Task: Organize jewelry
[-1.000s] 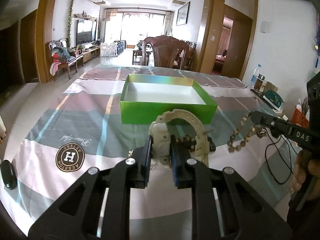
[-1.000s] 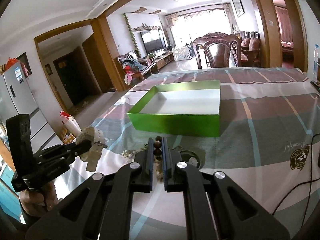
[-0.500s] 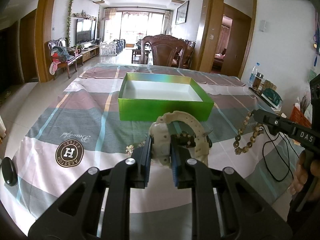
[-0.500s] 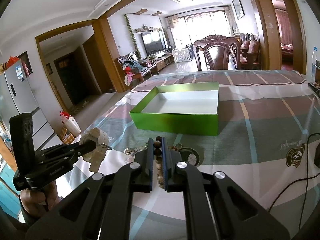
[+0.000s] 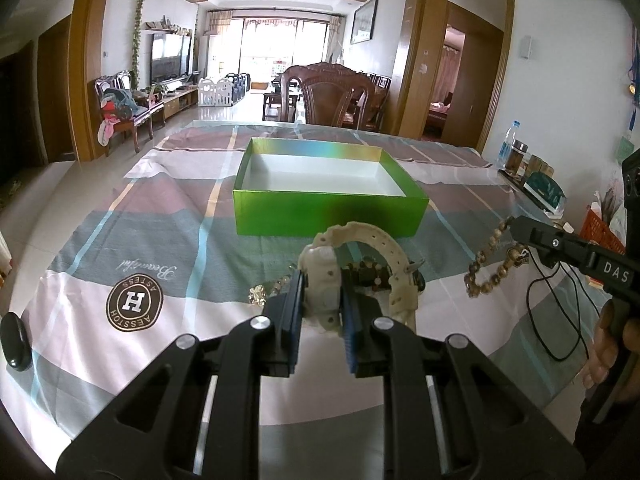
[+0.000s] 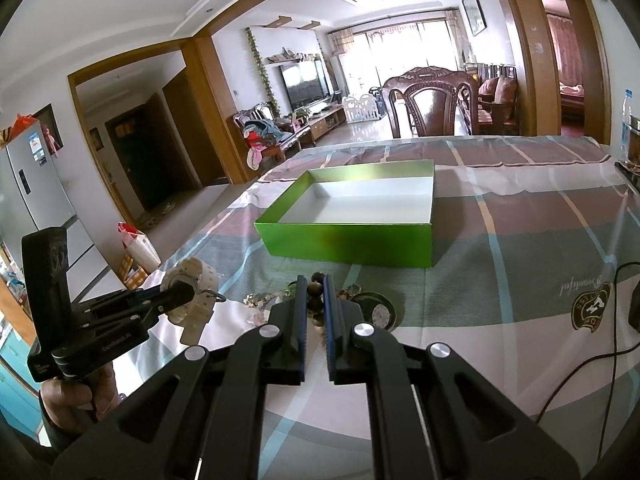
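Gripping a cream watch, the left gripper is sitting low centre in the left wrist view, pads clamped on the watch case, strap arching up and right above the tablecloth. The right gripper is clenching a brown bead bracelet low centre in its own view; only a few beads are showing between its pads there. The left view is showing what that one hides: the whole bracelet loop hanging free from the right gripper tip at the right edge. The right view is in turn showing the watch side-on at lower left, off the cloth, plus a small watch face and clear glittery pieces lying on the cloth just past the right pads. The left view is showing only a small glittery piece beside its left pad and dark beaded items behind the strap.

Writing: "DAS" on the right gripper body in the left view, "GenRobot.AI" on the left gripper body in the right view, "AESSTON" around an H badge and script "Beautiful" printed on the cloth.

Farther back, mid frame, the green box is standing open, white inside.

Versus a second ago: the box is sitting slightly higher in both frames, and both grips are unchanged.
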